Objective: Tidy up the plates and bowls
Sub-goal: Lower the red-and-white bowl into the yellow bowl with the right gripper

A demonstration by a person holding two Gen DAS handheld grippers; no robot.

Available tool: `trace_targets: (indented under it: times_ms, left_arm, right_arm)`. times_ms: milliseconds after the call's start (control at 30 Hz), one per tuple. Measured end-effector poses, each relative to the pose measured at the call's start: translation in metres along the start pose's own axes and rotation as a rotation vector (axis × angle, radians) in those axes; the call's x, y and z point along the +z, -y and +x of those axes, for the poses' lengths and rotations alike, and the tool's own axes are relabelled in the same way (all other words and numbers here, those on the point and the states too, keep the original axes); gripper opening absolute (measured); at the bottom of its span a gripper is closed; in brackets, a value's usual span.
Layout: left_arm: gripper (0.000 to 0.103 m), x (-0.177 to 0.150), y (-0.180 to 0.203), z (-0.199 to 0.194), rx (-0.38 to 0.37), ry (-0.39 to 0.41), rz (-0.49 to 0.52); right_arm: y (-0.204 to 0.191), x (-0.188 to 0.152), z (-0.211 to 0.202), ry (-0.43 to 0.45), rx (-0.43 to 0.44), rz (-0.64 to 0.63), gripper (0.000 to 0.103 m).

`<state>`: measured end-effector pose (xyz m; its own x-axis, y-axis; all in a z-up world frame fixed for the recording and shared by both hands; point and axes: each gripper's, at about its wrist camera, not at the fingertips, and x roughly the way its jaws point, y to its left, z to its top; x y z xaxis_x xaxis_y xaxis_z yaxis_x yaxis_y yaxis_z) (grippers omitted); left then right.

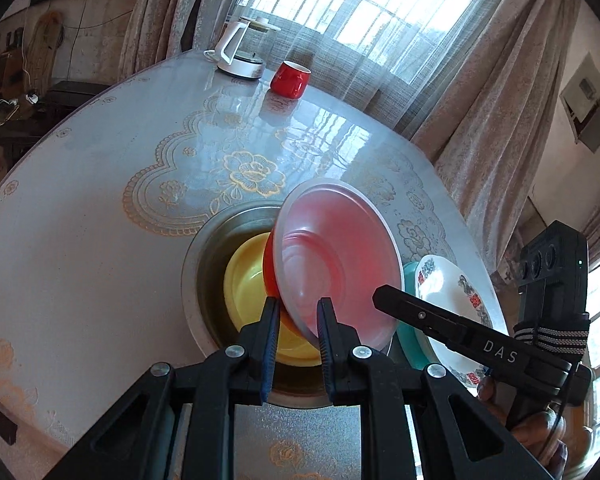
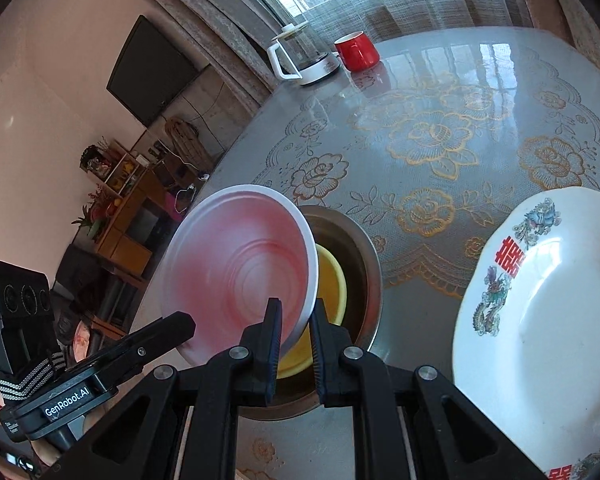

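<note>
A translucent pink plastic bowl with a white rim (image 1: 336, 260) is shown tilted on edge and raised off the tabletop, gripped at its lower rim by both tools. The left gripper (image 1: 298, 312) is seen with its jaws clenched on the rim, one jaw against the red-orange outer wall and the other against the pale inner face. The right gripper (image 2: 296, 314) is likewise clenched on the same rim, viewed from the opposite side, where the pink bowl (image 2: 240, 272) fills the area just above and to the left of its jaws.

Directly beyond and below both pairs of jaws, a round stainless-steel basin (image 1: 204, 264) is seen resting on the tabletop, and a yellow plastic bowl (image 1: 246, 280) is nested inside it. To the right of the right jaws, a white ceramic plate with red characters and dragon motifs (image 2: 540, 320) is seen lying on a teal plate (image 1: 410, 336), of which only an edge is visible. Far beyond the jaws, near the curtained window, a red mug (image 1: 290, 76) and a white-handled glass kettle (image 1: 240, 50) are seen standing side by side on the glass-covered lace-patterned tabletop (image 1: 100, 200).
</note>
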<state>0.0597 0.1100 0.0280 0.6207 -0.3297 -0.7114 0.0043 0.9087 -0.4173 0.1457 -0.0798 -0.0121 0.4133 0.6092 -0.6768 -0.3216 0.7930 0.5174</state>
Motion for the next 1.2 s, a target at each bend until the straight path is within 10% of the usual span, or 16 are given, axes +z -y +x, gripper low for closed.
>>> trace_targets:
  times_ms: [1200]
  left_arm:
    - [0.018,-0.007,-0.005,0.030,0.091,-0.067,0.038]
  right_arm:
    - [-0.008,-0.005,0.021,-0.020,-0.128,-0.107,0.022]
